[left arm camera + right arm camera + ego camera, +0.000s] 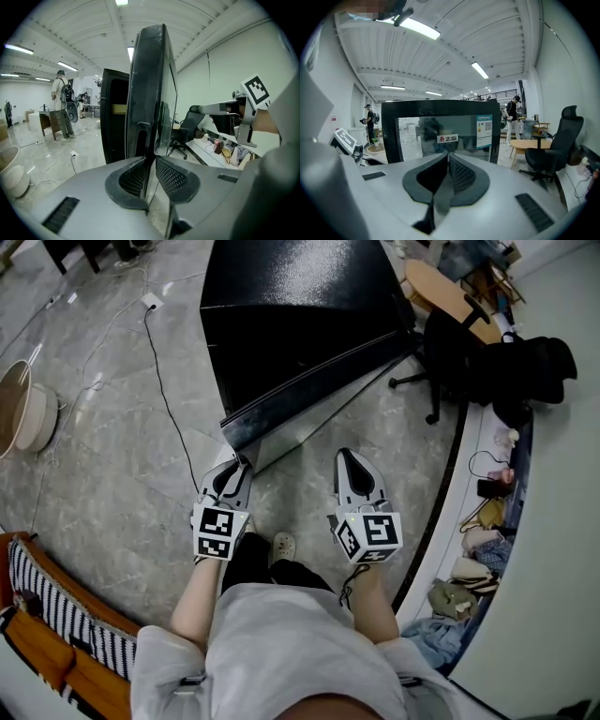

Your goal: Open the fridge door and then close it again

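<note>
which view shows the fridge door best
The right gripper view: the fridge door faces it squarely, glass front and stickers visible. The left gripper view sees the door edge-on, its edge clamped in the left tongs. The head view shows only its top edge from above, swung open.

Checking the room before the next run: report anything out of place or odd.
Nothing damaged or spilled. The fridge door stands ajar, its edge clamped in the left gripper. A loose cable trails across the floor, and clothes and bags lie heaped at the right.
</note>
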{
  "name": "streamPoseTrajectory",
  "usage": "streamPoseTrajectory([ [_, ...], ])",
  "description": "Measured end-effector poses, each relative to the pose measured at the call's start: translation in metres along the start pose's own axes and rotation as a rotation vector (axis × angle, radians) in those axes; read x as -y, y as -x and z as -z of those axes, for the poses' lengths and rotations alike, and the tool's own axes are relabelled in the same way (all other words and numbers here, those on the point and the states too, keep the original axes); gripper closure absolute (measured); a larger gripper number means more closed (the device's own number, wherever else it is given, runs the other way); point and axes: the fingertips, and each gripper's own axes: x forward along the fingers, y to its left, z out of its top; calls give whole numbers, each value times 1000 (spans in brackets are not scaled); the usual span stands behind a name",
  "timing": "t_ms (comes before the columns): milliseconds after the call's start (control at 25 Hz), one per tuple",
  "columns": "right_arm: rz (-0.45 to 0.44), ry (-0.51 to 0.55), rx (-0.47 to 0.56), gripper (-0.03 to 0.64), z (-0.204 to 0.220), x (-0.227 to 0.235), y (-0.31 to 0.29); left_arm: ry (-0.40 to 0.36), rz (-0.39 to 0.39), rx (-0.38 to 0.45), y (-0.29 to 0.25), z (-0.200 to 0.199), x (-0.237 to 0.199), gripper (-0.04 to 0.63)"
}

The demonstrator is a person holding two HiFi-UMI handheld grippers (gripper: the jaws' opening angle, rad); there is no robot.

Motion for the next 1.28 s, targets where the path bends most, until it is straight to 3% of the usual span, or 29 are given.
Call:
streamPoseTrajectory([
  [520,-5,-3,13,592,-2,6,10,19,-25,-13,2,3,10,520],
  [1280,18,0,10,592,-7,1,-4,13,-51,-18,-17,-12,-42,518],
])
